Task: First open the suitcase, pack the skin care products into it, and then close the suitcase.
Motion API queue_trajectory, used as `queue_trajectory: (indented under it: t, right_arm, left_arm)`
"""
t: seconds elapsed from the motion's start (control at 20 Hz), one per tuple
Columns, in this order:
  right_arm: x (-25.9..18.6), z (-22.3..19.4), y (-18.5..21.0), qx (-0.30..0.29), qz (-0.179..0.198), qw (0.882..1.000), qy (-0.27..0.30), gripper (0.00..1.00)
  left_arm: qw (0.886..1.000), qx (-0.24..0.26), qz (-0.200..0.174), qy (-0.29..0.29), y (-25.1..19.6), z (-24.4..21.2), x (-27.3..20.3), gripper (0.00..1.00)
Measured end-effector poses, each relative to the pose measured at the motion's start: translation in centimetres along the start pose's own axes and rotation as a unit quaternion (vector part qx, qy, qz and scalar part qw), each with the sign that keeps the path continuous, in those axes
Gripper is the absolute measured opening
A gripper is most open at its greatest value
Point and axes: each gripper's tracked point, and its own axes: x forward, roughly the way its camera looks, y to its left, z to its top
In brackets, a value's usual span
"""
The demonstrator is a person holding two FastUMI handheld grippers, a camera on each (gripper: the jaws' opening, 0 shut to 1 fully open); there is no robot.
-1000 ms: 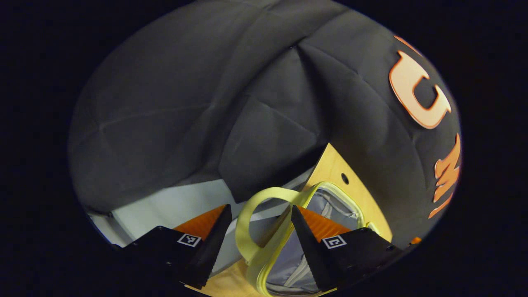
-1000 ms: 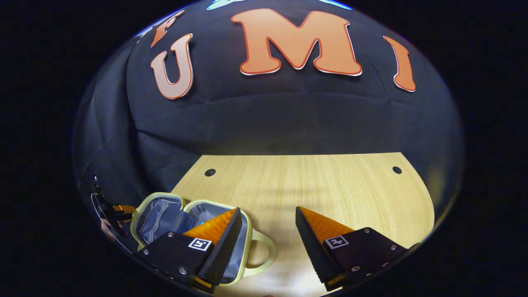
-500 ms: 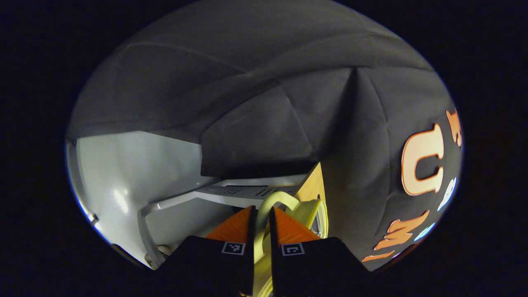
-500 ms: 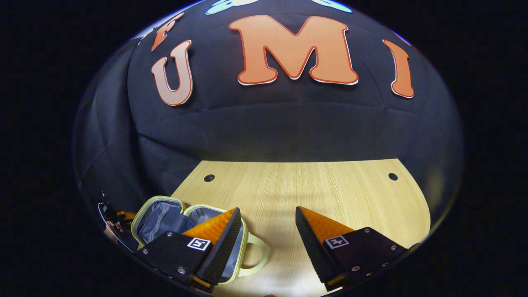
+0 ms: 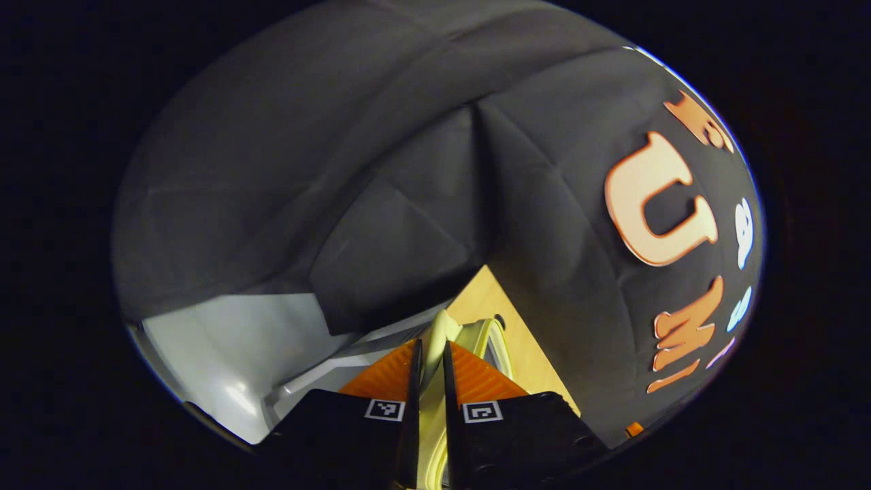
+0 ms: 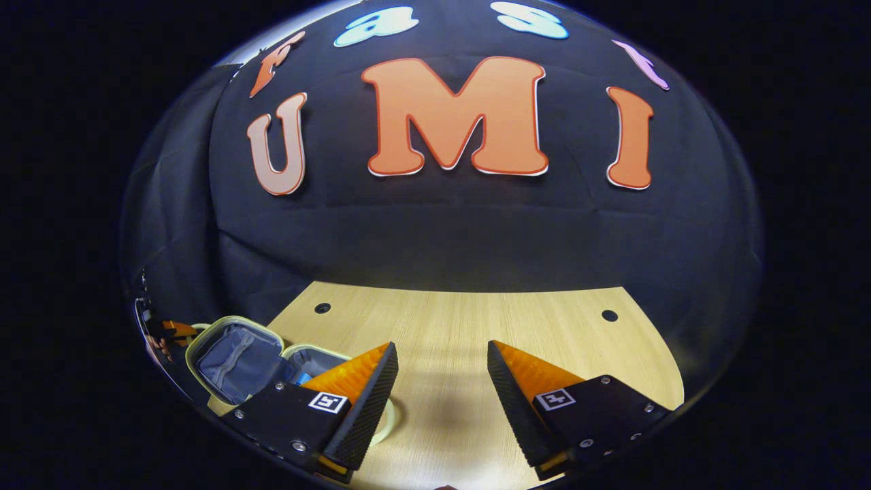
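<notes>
Left gripper (image 5: pixel 429 354) fingers pinch the suitcase (image 6: pixel 235 350) handle (image 5: pixel 439 333), apparently; right gripper (image 6: pixel 442 367) fingers spread above the table (image 6: pixel 476 320).

suitcase (image 6: pixel 235 354): on the table (image 6: pixel 476 327), by its left edge, lid open
left gripper (image 5: pixel 430 364): at the suitcase handle (image 5: pixel 439 333), one finger on each side
right gripper (image 6: pixel 442 378): over the table's near edge, right of the suitcase, fingers wide apart
</notes>
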Motion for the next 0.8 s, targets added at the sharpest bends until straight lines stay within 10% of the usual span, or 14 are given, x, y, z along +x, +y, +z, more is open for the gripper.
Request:
queue_trajectory:
  t: [0.35,0.8]
  right_arm:
    - [-3.1,-0.5,-5.4,-0.020,-0.033,0.999,-0.028,0.93]
    - [-4.9,0.7,-11.3,-0.022,-0.015,0.997,-0.078,0.90]
  left_arm:
    - [0.980,0.194,-0.046,-0.020,-14.9,-0.9,-3.7,0.15]
    - [0.947,0.308,-0.081,-0.031,-26.0,-7.5,-5.8,0.14]
